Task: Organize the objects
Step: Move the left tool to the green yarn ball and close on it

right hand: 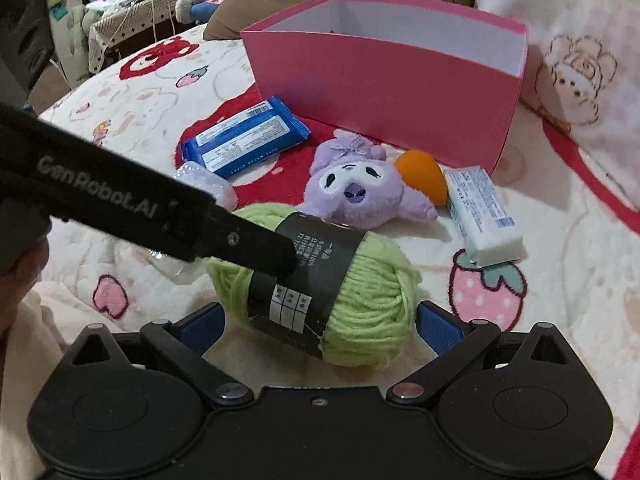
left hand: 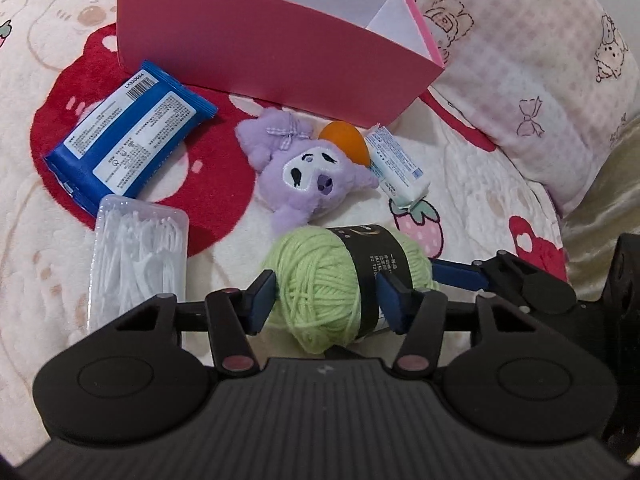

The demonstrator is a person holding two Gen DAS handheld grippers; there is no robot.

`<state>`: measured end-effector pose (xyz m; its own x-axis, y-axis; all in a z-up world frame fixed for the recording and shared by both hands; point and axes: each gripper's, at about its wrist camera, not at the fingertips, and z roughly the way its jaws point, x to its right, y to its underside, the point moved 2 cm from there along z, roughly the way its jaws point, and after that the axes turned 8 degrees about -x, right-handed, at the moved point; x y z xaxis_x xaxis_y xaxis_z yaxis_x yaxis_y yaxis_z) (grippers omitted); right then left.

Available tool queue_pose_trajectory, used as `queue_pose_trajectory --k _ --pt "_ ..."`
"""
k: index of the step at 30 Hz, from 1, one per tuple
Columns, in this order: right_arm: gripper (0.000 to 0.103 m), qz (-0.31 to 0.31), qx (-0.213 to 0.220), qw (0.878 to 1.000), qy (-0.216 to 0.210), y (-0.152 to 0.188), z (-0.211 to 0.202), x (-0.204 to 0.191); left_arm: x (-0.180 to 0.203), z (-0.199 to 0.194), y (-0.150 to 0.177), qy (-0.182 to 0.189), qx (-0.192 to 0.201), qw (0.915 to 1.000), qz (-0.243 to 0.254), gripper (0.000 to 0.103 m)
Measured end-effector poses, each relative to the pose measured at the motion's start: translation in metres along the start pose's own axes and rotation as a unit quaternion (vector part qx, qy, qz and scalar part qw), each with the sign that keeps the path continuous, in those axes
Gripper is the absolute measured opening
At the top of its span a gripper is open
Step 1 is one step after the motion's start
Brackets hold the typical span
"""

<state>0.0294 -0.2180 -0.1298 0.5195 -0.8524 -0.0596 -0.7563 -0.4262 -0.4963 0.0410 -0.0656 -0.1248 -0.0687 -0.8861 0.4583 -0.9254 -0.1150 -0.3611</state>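
A ball of green yarn [left hand: 316, 284] with a black paper band lies on the fleece blanket in front of me. My left gripper [left hand: 326, 300] is shut on its left part, blue pads pressed into both sides. From the right wrist view, one left finger [right hand: 256, 246] lies across the band of the yarn [right hand: 360, 304]. My right gripper [right hand: 320, 328] stands open and wide around the yarn's near end, pads apart from it. One right fingertip [left hand: 460, 274] shows by the yarn's right end. The pink box [left hand: 260, 52] stands open behind.
Between yarn and box lie a purple plush [left hand: 316, 172], an orange sponge [left hand: 346, 140], a white tissue pack [left hand: 396, 168], a blue wipes pack [left hand: 128, 136] and a clear case of floss picks [left hand: 140, 256]. A pink pillow [left hand: 540, 80] rises on the right.
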Motion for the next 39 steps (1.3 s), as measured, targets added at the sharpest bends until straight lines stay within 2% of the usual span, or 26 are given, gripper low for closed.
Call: queue_pose_trajectory --k 3,8,14,17,24,30,39 --pt "0.102 0.013 0.003 1.000 -0.005 0.000 0.004 0.004 -0.001 0.002 0.000 0.002 0.001 1.0000 -0.001 0.053" --pt "0.090 0.035 0.005 0.999 -0.018 0.001 0.005 0.008 -0.002 0.005 0.001 0.009 0.003 0.9999 -0.006 0.053" --pt "0.084 0.059 0.012 0.998 -0.025 0.003 0.004 0.011 0.004 0.003 0.005 0.012 0.009 0.9999 0.006 0.054" --pt "0.083 0.051 0.016 0.998 -0.027 0.001 -0.004 0.005 0.008 -0.004 0.005 0.014 0.011 0.9998 0.012 0.054" --pt "0.084 0.023 0.034 0.999 -0.012 -0.005 -0.029 -0.006 0.008 -0.026 0.004 0.045 0.013 0.9989 0.005 0.054" --pt "0.085 0.022 0.047 0.999 -0.015 -0.012 -0.046 -0.012 0.011 -0.050 0.003 0.053 0.021 0.9983 0.013 0.053" --pt "0.085 0.007 0.061 0.998 -0.007 -0.021 -0.069 -0.029 0.023 -0.079 0.002 0.032 0.025 0.9986 0.033 0.053"
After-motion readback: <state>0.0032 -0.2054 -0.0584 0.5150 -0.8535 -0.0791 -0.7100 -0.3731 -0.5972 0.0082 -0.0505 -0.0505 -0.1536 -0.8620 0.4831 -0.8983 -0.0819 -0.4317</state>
